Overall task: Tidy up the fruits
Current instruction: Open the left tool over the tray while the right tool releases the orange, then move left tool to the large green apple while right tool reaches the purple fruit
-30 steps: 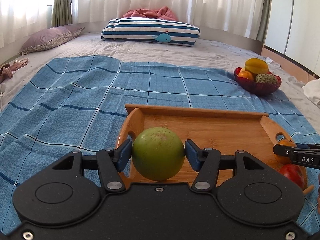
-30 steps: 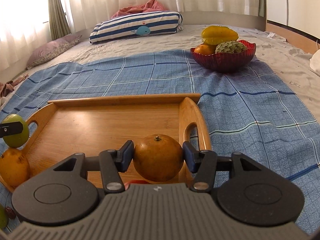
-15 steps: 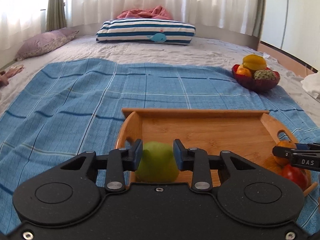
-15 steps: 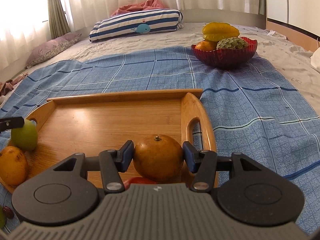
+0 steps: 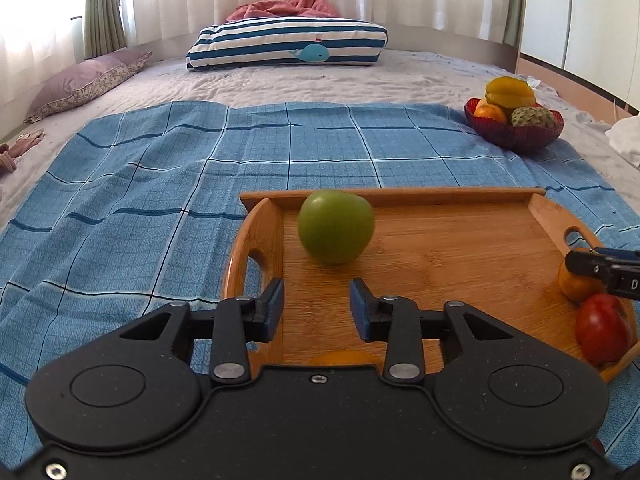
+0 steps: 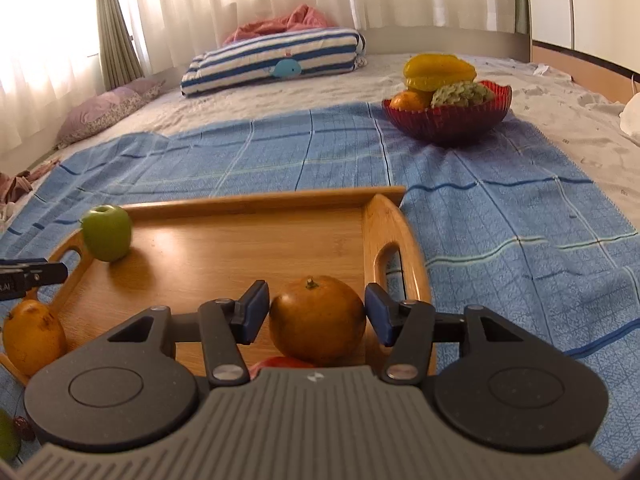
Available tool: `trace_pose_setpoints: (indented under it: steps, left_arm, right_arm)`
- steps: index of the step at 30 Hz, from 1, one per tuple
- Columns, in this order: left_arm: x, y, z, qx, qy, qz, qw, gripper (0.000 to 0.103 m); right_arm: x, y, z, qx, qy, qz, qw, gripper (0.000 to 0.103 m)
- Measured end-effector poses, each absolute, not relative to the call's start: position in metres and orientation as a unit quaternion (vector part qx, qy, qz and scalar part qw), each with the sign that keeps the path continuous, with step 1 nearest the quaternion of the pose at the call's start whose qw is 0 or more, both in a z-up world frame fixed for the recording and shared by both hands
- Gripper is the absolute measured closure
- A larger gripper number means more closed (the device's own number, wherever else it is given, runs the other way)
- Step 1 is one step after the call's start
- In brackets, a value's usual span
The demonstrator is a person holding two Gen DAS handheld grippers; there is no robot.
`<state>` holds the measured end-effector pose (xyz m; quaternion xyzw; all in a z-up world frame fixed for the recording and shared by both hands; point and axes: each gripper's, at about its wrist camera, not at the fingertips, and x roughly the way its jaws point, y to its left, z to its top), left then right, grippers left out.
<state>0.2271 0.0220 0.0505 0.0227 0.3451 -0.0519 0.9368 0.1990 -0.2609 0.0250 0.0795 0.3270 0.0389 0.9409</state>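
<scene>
A green apple [image 5: 336,227] lies loose on the wooden tray [image 5: 460,248] near its far left corner, ahead of my left gripper [image 5: 316,310]. That gripper's jaws are opening with nothing between them. In the right wrist view, an orange [image 6: 318,320] sits on the tray [image 6: 240,248] beside the right handle, between the jaws of my right gripper [image 6: 316,314]. Those jaws are opening, and a gap shows at the left pad. The apple [image 6: 106,233] stands at the tray's far left. A red fruit [image 5: 602,328] lies just below the orange [image 5: 576,284].
A yellow-orange fruit [image 6: 32,336] rests at the tray's near left. A red bowl [image 5: 516,132] holding fruit stands at the far right of the blue checked blanket [image 5: 160,200]. A striped pillow [image 5: 288,46] lies at the back. A green fruit [image 6: 6,440] is off the tray's near left corner.
My left gripper let go of the green apple, which moved to the tray's far left corner. Its jaws narrowed, then widened a little. The right pads have eased off the orange.
</scene>
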Motion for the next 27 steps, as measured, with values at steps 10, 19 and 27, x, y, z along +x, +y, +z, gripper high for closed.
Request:
trace_pose_setpoints:
  steps: [10, 19, 27]
  left_arm:
    - [0.194, 0.029, 0.062, 0.005, 0.319, -0.065, 0.946, 0.033]
    - [0.14, 0.029, 0.07, -0.001, 0.275, -0.081, 0.958, 0.015]
    - [0.098, 0.024, 0.065, -0.008, 0.247, -0.088, 0.965, 0.008]
  right_arm:
    - [0.179, -0.262, 0.048, 0.078, 0.282, 0.05, 0.955, 0.026]
    - [0.149, -0.255, 0.045, 0.082, 0.259, 0.058, 0.96, 0.013]
    - [0.116, -0.241, 0.038, 0.056, 0.232, 0.068, 0.969, 0.007]
